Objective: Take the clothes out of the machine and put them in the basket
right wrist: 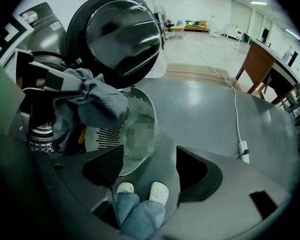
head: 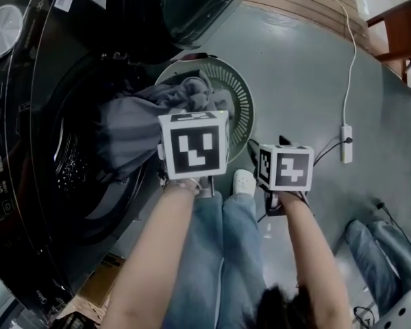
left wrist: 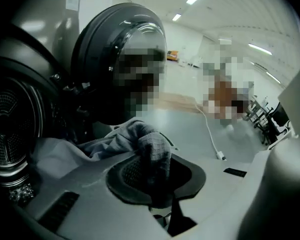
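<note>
Left tongs (left wrist: 152,174): jaws closed on a bunched fold of the grey garment (head: 133,125). The garment stretched from the open drum of the black washing machine (head: 27,136) across to the white slotted laundry basket (head: 245,108). The basket stood on the grey floor (head: 294,67) just beside the machine, near its open door (head: 192,5). Right tongs (right wrist: 150,169): jaws apart, nothing between them, held over the floor above the person's white shoes (right wrist: 159,191) and near the basket.
</note>
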The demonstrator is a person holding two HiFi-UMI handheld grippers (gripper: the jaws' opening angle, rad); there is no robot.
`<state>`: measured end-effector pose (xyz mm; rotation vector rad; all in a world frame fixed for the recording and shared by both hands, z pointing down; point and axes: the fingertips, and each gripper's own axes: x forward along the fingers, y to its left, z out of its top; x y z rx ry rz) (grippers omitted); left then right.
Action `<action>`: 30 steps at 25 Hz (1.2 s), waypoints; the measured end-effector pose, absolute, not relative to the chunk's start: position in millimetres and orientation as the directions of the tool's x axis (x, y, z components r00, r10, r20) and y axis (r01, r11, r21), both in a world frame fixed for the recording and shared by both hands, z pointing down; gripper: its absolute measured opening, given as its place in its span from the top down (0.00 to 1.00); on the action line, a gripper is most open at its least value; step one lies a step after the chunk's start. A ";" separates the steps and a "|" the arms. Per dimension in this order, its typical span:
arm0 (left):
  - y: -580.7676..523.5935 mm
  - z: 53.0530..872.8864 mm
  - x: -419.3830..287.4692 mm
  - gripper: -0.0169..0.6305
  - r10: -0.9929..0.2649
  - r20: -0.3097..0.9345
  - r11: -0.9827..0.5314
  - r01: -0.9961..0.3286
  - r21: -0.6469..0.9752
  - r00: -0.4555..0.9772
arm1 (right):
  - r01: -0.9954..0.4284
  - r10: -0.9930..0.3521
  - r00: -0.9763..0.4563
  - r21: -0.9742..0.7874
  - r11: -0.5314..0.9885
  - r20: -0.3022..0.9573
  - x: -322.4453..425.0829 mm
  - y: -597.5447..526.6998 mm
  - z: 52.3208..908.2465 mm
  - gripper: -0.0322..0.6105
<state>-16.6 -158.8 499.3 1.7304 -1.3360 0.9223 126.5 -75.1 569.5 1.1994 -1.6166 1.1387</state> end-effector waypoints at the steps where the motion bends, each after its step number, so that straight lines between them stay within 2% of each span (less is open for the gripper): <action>1: -160.0 497.6 -10.2 0.89 -0.438 0.873 -0.184 -0.972 0.144 0.213 | -0.974 -0.254 -0.214 -0.185 0.133 0.943 131.5 -77.3 569.7 0.44; 5: -161.1 492.6 20.7 0.89 -0.453 0.845 -0.276 -0.946 0.172 0.285 | -0.980 -0.271 -0.196 -0.182 0.075 0.942 145.0 -83.9 569.5 0.44; 10: -160.1 500.8 15.8 0.88 -0.445 0.864 -0.261 -0.957 0.128 0.237 | -0.977 -0.268 -0.213 -0.197 0.085 0.940 144.7 -84.2 566.6 0.44; 11: -158.5 504.4 12.0 0.82 -0.442 0.872 -0.262 -0.960 0.097 0.208 | -0.977 -0.267 -0.213 -0.195 0.091 0.940 145.4 -83.6 567.1 0.44; 13: -153.8 513.0 1.7 0.47 -0.435 0.888 -0.261 -0.965 0.034 0.149 | -0.976 -0.262 -0.214 -0.196 0.093 0.941 145.3 -80.5 568.8 0.44; 14: -151.1 517.3 -5.2 0.35 -0.432 0.894 -0.258 -0.966 0.008 0.123 | -0.976 -0.258 -0.216 -0.198 0.094 0.942 144.0 -78.4 569.7 0.44; 16: -145.6 524.3 -21.0 0.26 -0.431 0.899 -0.256 -0.966 -0.039 0.078 | -0.975 -0.249 -0.218 -0.199 0.101 0.944 140.0 -74.4 571.4 0.44; 21: -129.0 540.9 -68.6 0.16 -0.406 0.914 -0.252 -0.959 -0.128 -0.015 | -0.972 -0.231 -0.225 -0.202 0.117 0.947 125.3 -67.8 576.7 0.44; 30: -101.0 553.0 -172.7 0.12 -0.368 0.912 -0.148 -0.957 -0.251 -0.182 | -0.959 -0.207 -0.263 -0.231 0.165 0.942 82.7 -61.8 583.7 0.44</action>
